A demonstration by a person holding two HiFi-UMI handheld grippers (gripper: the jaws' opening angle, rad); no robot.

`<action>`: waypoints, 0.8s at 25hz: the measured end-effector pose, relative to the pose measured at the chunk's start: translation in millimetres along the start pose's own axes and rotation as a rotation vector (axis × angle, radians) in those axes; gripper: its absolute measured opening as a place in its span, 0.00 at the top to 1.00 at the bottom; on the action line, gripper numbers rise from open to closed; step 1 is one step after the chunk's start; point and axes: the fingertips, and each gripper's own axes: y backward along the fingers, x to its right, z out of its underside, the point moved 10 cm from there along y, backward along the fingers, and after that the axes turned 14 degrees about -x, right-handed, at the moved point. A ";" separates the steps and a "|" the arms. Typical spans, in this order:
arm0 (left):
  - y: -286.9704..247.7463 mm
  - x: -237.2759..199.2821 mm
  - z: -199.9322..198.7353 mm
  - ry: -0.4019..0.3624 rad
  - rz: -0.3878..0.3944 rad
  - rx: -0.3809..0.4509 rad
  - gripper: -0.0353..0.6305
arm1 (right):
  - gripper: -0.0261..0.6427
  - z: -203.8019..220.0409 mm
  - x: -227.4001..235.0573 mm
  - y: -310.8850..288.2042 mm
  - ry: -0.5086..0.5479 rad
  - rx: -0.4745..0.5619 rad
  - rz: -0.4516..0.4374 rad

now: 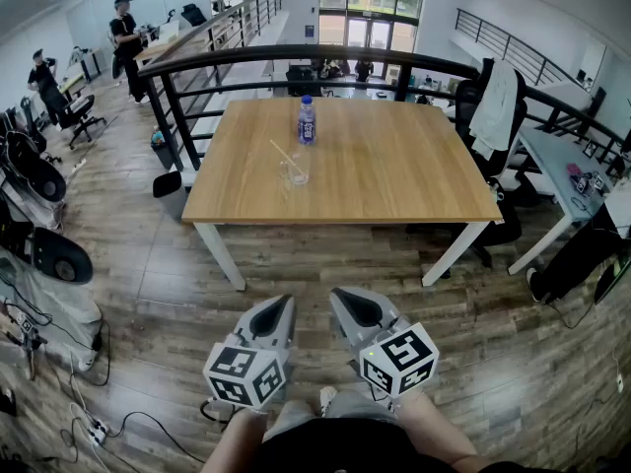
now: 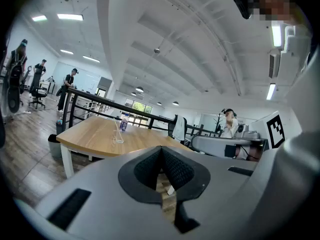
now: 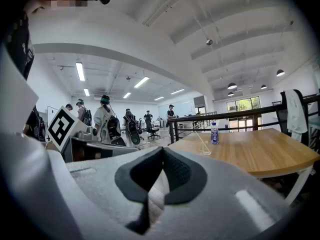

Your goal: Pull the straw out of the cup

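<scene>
Head view, looking steeply down. Low in the frame, just left of centre, is the left gripper (image 1: 277,311). Close beside it on the right is the right gripper (image 1: 351,305). Both hang over a wood-plank floor (image 1: 148,264). Above them, mid-frame, stands a wooden table (image 1: 394,170). Left of its middle sits a clear cup (image 1: 295,171), with a straw (image 1: 282,153) leaning out toward the upper left. A water bottle (image 1: 307,121) stands upright just beyond the cup. The cup is well apart from both grippers, with the table's near edge and bare floor between.

Only the head view shows the two grippers together. Only the left gripper view shows that gripper's dark jaws pressed together at the tips, with nothing between them (floor planks show through the gap lower down). There the cup and straw appear small at centre left, on the table, above and left of the jaws.

The right gripper view shows its jaws likewise clenched and empty. At its left is a group of people (image 3: 107,121) wearing backpacks. The cup with its straw is at centre right, above and right of the jaws.
</scene>
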 end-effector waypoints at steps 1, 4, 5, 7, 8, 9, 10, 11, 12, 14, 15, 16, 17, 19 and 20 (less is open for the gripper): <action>-0.4 -1.7 1.3 0.000 -0.005 0.001 0.93 | 0.96 1.2 2.3 -1.0 -0.002 -0.002 0.000; -0.3 -4.4 4.3 0.001 -0.013 0.016 0.93 | 0.96 3.7 7.9 -2.3 -0.013 -0.003 0.002; 0.3 -4.3 4.5 0.000 -0.014 0.023 0.93 | 0.96 4.1 9.0 -2.2 -0.019 -0.001 0.001; 1.4 -3.4 4.2 0.001 -0.014 0.034 0.93 | 0.96 4.9 10.3 -2.9 -0.031 0.001 -0.008; 1.5 -3.0 3.8 0.004 -0.015 0.037 0.93 | 0.96 5.3 10.8 -3.7 -0.034 0.001 -0.014; 1.1 -2.5 3.5 0.006 -0.015 0.039 0.93 | 0.96 5.6 11.4 -4.6 -0.035 0.001 -0.019; 0.2 -1.9 3.5 0.008 -0.014 0.038 0.93 | 0.96 5.9 12.1 -5.1 -0.036 0.003 -0.023; -1.2 -1.2 3.6 0.009 -0.013 0.037 0.93 | 0.96 6.3 13.2 -5.3 -0.039 0.008 -0.027; -2.9 -0.4 3.6 0.010 -0.011 0.035 0.93 | 0.96 6.8 14.7 -5.2 -0.043 0.014 -0.033; -6.9 0.7 3.0 0.011 -0.008 0.034 0.93 | 0.96 7.7 19.2 -5.4 -0.052 0.020 -0.047; -9.4 0.8 2.3 0.011 -0.009 0.034 0.93 | 0.96 8.1 22.4 -5.7 -0.055 0.021 -0.051; -12.5 0.9 1.7 0.009 -0.013 0.034 0.93 | 0.96 8.5 26.3 -5.8 -0.056 0.022 -0.051; -16.1 0.9 1.5 0.009 -0.020 0.034 0.93 | 0.96 8.9 30.7 -5.8 -0.055 0.022 -0.049; -22.7 0.6 1.9 0.021 -0.036 0.037 0.93 | 0.96 10.2 39.8 -5.9 -0.053 0.022 -0.049; -24.9 0.4 2.5 0.028 -0.042 0.039 0.93 | 0.96 11.4 43.3 -6.1 -0.055 0.022 -0.052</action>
